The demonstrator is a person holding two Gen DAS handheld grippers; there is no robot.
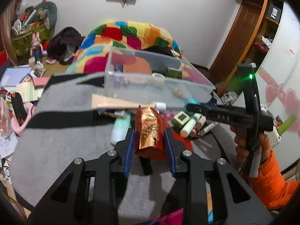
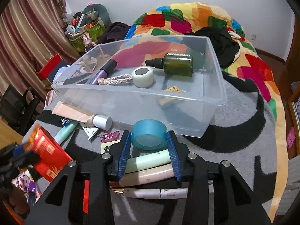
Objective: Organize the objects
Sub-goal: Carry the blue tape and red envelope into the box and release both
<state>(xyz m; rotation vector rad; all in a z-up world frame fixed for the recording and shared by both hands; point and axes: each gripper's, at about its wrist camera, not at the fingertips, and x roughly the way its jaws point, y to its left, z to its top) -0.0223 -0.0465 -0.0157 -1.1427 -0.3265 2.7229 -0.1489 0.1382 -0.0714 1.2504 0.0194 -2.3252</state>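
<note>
A clear plastic bin sits on the grey and black blanket, at the far side of the loose clutter. Inside it lie a green bottle at the far right, a white tape roll mid-bin, a braided cord and a purple tube to the left, and a small yellow note near the front wall.

The left gripper is narrowed onto a red and copper foil packet, pads pressing its sides. The right gripper clamps a blue tape roll just in front of the bin.

Beneath the right gripper, pale tubes are partly covered. The packet looks motion-blurred in the right view, so its print is unreadable.
</note>
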